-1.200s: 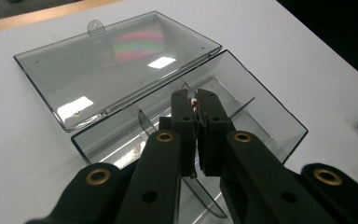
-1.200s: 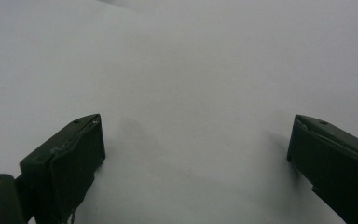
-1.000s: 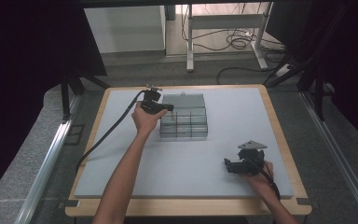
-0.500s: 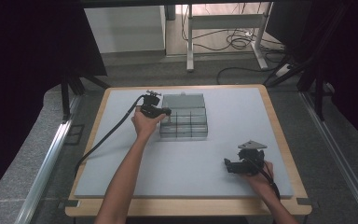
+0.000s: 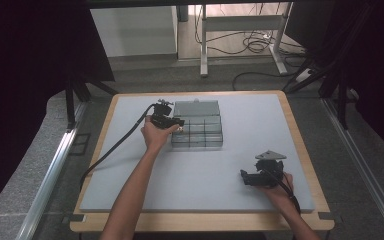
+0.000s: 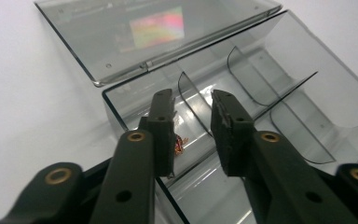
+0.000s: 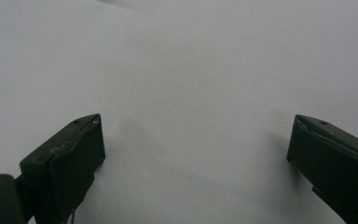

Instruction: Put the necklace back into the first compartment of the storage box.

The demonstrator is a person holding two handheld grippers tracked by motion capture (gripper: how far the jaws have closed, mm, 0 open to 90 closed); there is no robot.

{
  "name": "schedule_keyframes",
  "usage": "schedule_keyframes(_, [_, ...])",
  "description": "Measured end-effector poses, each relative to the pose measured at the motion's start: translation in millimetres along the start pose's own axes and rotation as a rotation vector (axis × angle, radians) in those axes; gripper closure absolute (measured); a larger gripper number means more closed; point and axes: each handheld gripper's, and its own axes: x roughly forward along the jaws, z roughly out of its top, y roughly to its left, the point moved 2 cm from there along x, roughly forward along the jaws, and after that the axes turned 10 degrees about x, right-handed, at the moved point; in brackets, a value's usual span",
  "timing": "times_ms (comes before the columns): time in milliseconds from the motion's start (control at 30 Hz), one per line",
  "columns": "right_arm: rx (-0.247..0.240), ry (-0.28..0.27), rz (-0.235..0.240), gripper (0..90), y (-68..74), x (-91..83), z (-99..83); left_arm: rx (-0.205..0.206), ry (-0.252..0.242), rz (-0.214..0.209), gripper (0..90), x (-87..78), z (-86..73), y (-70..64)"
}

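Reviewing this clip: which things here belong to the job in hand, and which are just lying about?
In the job:
- clear compartment box, lid open
- small reddish item in a compartment
- left claw, open over the box

Lying about:
- right claw, open, idle on the grey table
- cables on the floor beyond

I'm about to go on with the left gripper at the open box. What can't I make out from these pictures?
- Small reddish item in the clear box, left gripper view: partly behind the left gripper jaw; identity unclear.
- High view: box compartments too small to read contents.
- Right gripper view: bare table ahead of open jaws, no box.
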Motion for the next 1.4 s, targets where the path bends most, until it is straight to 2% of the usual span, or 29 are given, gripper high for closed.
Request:
schedule_keyframes(133, [0.000,0.000,0.000,3.7,0.0,-0.1,0.0,0.001,-0.029,-0.017,61.5,-15.7,-3.9,-5.1])
schedule_keyframes(233, [-0.001,0.000,0.000,3.7,-0.1,0.0,0.1,0.016,-0.027,0.029,51.0,-25.5,-10.3,-8.6])
schedule_keyframes(367, [-0.001,0.000,0.000,3.7,-0.1,0.0,0.1,0.002,-0.045,0.000,45.2,-38.0,-19.1,-13.0])
schedule_keyframes(433, [-0.001,0.000,0.000,3.7,0.0,0.0,0.0,0.020,-0.056,-0.013,43.9,-49.5,-26.3,-18.0])
schedule_keyframes(500, [-0.001,0.000,0.000,3.7,0.0,0.0,0.0,0.030,-0.053,-0.017,42.7,-52.9,-28.6,-19.5])
schedule_keyframes(533, [-0.001,0.000,0.000,3.6,0.0,0.0,0.1,0.044,-0.063,-0.027,41.9,-62.5,-35.8,-25.2])
schedule_keyframes(600, [-0.001,0.000,0.000,3.7,0.0,0.0,0.1,0.045,-0.068,-0.034,40.2,-65.7,-38.3,-27.4])
schedule_keyframes(667, [-0.001,0.000,-0.001,3.7,0.0,0.0,0.1,0.072,-0.061,-0.047,38.7,-78.2,-50.3,-35.7])
schedule_keyframes(800, [-0.003,0.001,-0.002,3.7,0.0,-0.1,0.1,0.098,-0.053,-0.031,37.0,-88.7,-60.6,-41.7])
schedule_keyframes(933, [0.000,0.002,-0.001,3.7,0.2,-0.2,0.1,0.100,-0.060,-0.035,34.3,-105.6,-90.5,-50.2])
schedule_keyframes(1000, [0.000,0.001,-0.001,3.7,0.2,-0.2,0.1,0.098,-0.059,-0.040,32.4,-107.8,-95.5,-51.9])
schedule_keyframes(1033, [0.000,0.001,-0.001,3.6,0.1,-0.2,0.1,0.114,-0.061,-0.034,32.5,-115.7,-110.5,-58.1])
schedule_keyframes(1067, [0.001,0.002,-0.001,3.6,0.2,-0.2,0.1,0.118,-0.060,-0.027,32.4,-119.0,-116.6,-60.1])
schedule_keyframes(1167, [0.000,0.001,-0.001,3.7,0.2,-0.2,0.0,0.111,-0.050,-0.033,31.3,-126.8,-128.5,-61.6])
schedule_keyframes(1267, [0.001,0.001,-0.001,3.6,0.1,-0.2,0.1,0.109,-0.057,-0.011,30.7,-134.1,-139.1,-58.8])
schedule_keyframes(1367, [0.000,0.002,-0.001,3.6,0.1,-0.1,0.1,0.101,-0.060,-0.005,29.5,-134.3,-144.2,-56.2])
schedule_keyframes(1400, [0.000,0.002,-0.001,3.6,0.0,-0.1,0.1,0.099,-0.047,0.002,29.0,-131.9,-150.8,-53.9])
